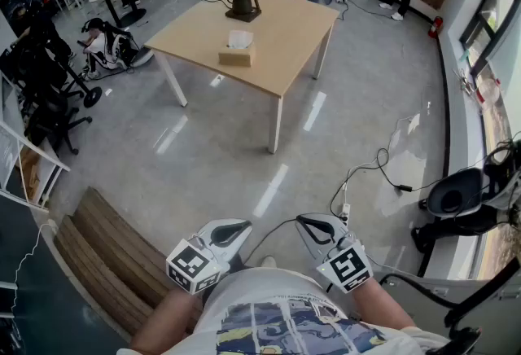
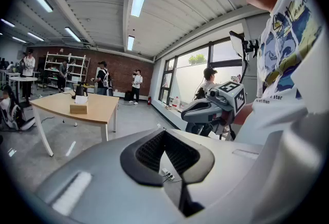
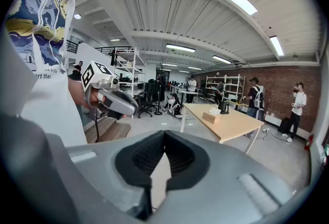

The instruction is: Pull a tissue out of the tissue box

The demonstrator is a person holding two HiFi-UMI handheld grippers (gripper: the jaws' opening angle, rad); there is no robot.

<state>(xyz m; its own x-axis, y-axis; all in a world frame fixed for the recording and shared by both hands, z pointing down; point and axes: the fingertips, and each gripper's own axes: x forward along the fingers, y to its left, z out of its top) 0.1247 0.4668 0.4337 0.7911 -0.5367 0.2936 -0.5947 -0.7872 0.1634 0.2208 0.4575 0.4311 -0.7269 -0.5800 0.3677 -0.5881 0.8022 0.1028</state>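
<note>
We hold the left tool and the right tool closed and empty; pulling the tissue unbraced may lift the tissue box.

Shirt txt, partly legible: "star", "than"

The left claw and right claw have smooth matt grey plastic shells and black ribbed pads. Far ahead of them, the tabletop is pale matt wood, the tissue box matt tan, and its tissue white paper. The grey floor beneath is glossy.
</note>
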